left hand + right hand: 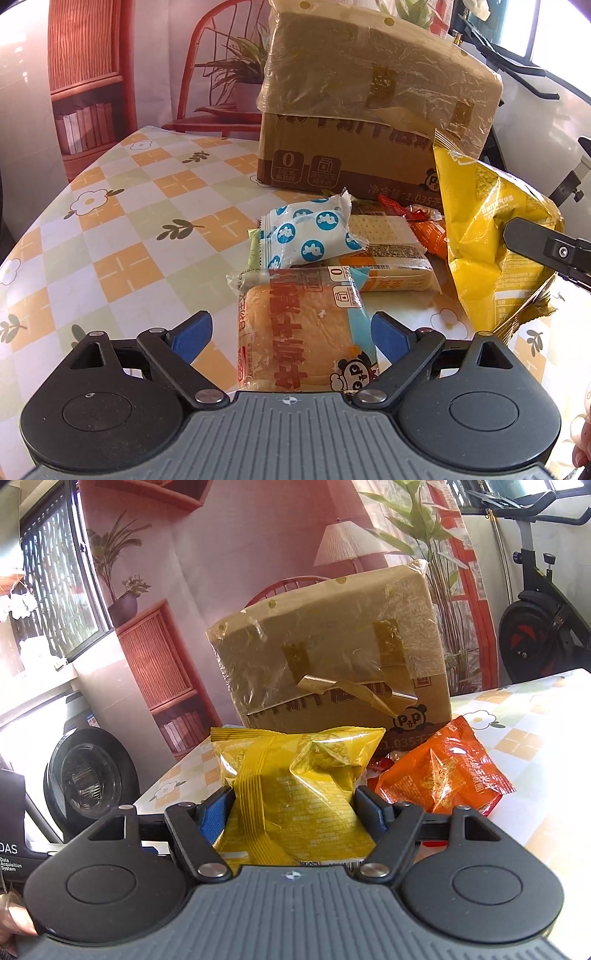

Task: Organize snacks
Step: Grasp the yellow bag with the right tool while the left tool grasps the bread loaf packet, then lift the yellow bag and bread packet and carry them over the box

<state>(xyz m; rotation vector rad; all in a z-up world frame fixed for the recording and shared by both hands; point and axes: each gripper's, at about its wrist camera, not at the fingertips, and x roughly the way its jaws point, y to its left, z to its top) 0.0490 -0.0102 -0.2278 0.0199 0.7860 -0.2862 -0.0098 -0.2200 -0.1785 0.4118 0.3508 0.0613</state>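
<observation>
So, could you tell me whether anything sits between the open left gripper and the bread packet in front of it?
Nothing visible does. The bread packet already lies between the fingers of the left gripper, whose pads are clear of it on both sides. The yellow bag, held by the right gripper, hangs off to the right.

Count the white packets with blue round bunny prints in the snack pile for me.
2, stacked at the pile's left edge: an upper packet partly overlapping a lower packet, both resting on other snack wrappers in front of the taped brown cardboard box. More may be hidden underneath.
</observation>
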